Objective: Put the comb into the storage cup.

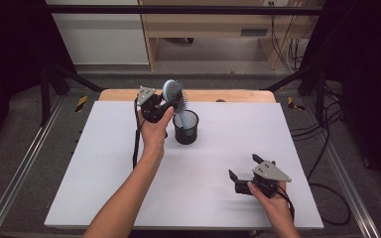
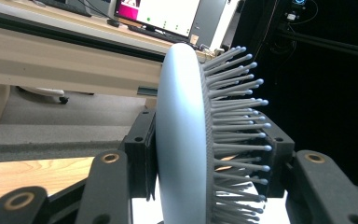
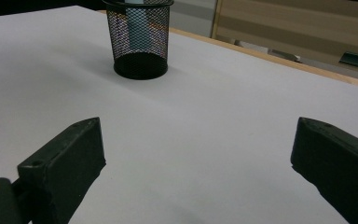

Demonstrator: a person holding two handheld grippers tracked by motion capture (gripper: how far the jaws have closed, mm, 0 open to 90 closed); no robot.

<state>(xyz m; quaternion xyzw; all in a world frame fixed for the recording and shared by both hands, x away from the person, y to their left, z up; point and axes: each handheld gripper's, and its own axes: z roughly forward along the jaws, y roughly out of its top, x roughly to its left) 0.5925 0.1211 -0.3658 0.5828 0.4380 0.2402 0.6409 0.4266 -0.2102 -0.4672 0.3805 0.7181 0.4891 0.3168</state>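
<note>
A person's left gripper [image 1: 164,105] clamps the head of a pale blue hairbrush [image 1: 173,92], one jaw against its smooth back and the other among the bristles, as the left gripper view shows close up [image 2: 182,140]. The brush stands nearly upright, bristles facing away from the hand, and its handle runs down from the jaws into a black mesh cup [image 1: 185,127] that sits just below and beside that gripper on the white table [image 1: 104,163]. Through the mesh in the right gripper view, the blue handle shows inside the cup [image 3: 141,39], reaching well down.

The right gripper [image 1: 243,173] hangs low over the table well apart from the cup, jaws spread wide and holding nothing; the cup lies ahead of it and off toward its left jaw.

By the look of it, the job is close to done if the brush is going into the cup: the handle is already inside and the grip on the head has only to be let go and the hand drawn clear. Whether the handle's end touches the cup's bottom cannot be told. The cup stands unsteadied, so a snag of bristles on the jaw could tip it.
</note>
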